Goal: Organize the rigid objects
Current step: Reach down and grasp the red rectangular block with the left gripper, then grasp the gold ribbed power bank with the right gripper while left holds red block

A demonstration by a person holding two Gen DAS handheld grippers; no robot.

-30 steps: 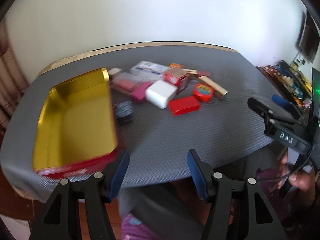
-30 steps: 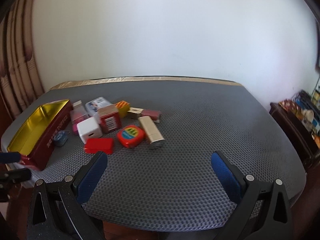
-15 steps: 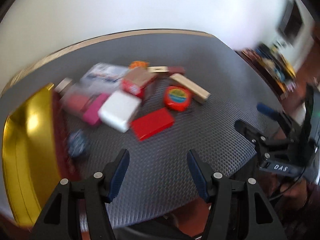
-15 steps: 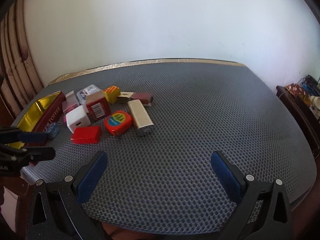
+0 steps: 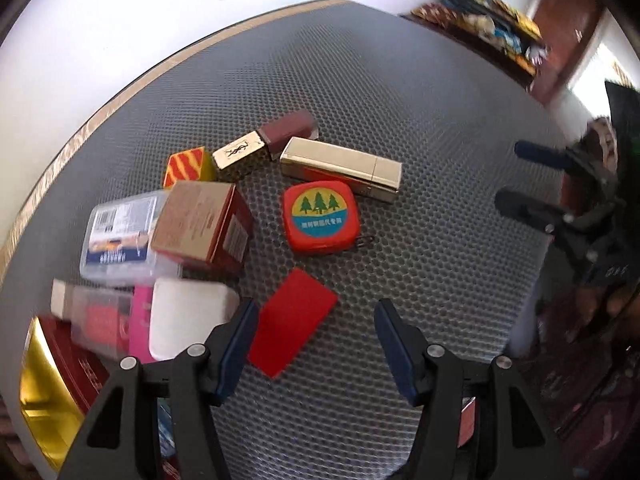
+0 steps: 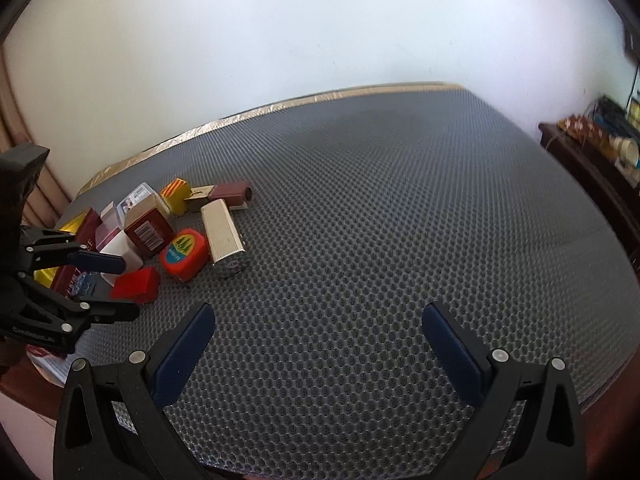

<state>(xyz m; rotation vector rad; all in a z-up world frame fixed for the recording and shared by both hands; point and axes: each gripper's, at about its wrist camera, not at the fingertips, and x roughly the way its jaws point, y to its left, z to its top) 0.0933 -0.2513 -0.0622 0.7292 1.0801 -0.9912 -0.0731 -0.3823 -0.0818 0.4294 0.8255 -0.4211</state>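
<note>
Hovering — left hand-held gripper [image 5: 314,344] agape over red box [image 5: 292,332].

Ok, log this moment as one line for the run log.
stage: approach | left gripper: open, over flat red box | right gripper: open, empty, above mat | gold tin: nothing seen inside

Tape measure [image 5: 320,217] lies between flat box [image 5: 293,333] and long case [image 5: 342,169].

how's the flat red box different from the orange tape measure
The flat red box is a plain rectangle with no label; the orange tape measure is a rounded square with a tree label. The box lies between the open left claw's fingertips; the tape measure lies farther off. Both rest flat on the grey mat.
</note>
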